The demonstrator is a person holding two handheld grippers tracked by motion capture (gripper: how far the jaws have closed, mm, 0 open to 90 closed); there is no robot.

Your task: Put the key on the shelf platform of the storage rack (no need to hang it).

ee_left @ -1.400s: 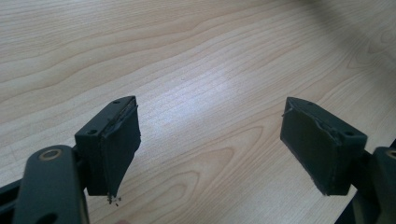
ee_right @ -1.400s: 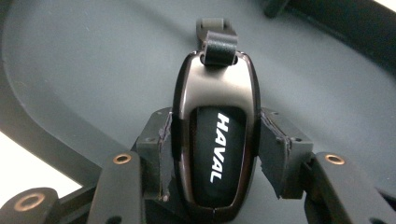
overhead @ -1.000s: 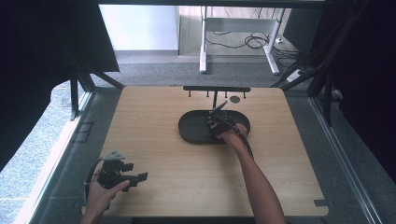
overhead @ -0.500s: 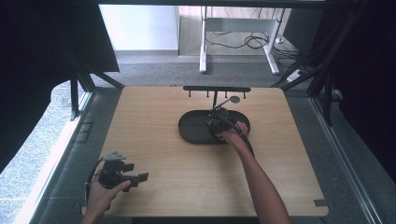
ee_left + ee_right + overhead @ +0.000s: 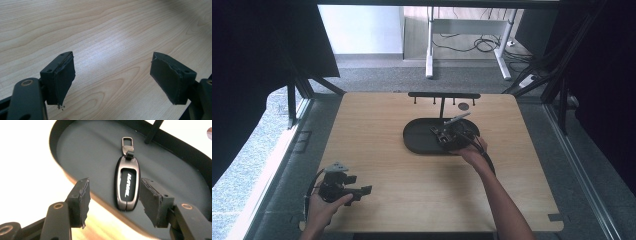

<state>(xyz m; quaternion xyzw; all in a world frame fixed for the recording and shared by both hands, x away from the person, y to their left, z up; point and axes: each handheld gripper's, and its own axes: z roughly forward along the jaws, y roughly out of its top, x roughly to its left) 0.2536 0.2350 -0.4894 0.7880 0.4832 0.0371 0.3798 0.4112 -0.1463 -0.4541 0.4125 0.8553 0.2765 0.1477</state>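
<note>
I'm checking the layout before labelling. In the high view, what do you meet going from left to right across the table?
Left tongs → dark oval tray → right tongs → the hand holding them.

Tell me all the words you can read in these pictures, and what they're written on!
"HAVAL": in white letters on the dark window of the key fob, which lies in the black oval tray.
No other words, numbers or signs can be read anywhere.
</note>
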